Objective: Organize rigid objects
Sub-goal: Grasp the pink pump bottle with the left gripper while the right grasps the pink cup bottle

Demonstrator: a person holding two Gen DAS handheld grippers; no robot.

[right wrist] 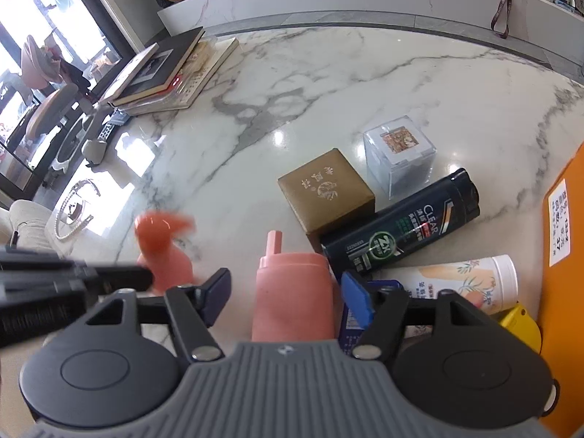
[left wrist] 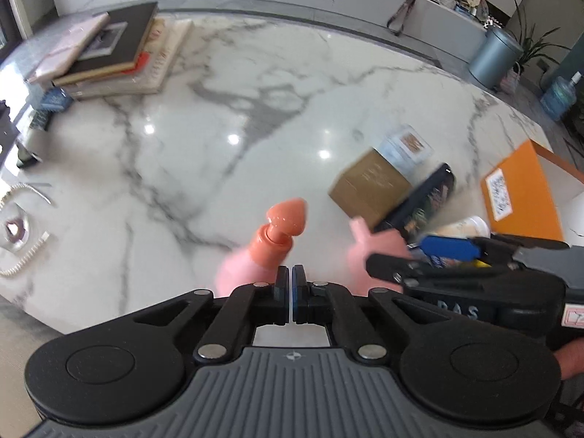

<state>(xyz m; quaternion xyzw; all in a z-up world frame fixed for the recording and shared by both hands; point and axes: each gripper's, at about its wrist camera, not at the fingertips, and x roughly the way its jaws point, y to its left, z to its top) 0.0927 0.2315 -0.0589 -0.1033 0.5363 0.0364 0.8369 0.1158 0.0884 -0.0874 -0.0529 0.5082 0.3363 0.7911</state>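
Observation:
My left gripper (left wrist: 291, 281) is shut and empty, just behind a pink pump bottle with an orange pump head (left wrist: 281, 235), which also shows blurred in the right wrist view (right wrist: 166, 252). My right gripper (right wrist: 288, 297) is open, its fingers either side of a pink squeeze bottle (right wrist: 294, 295), not touching it. That bottle shows in the left wrist view (left wrist: 376, 252) too. Beyond lie a brown box (right wrist: 326, 191), a clear cube box (right wrist: 399, 151), a black CLEAR shampoo bottle (right wrist: 401, 231) and a white tube (right wrist: 463, 284), all on the marble table (right wrist: 328, 84).
A stack of books (right wrist: 164, 73) lies at the far left of the table. An orange box (right wrist: 562, 262) stands at the right edge, with a yellow item (right wrist: 520, 323) beside it. A pearl necklace (right wrist: 71, 215) lies at the left edge.

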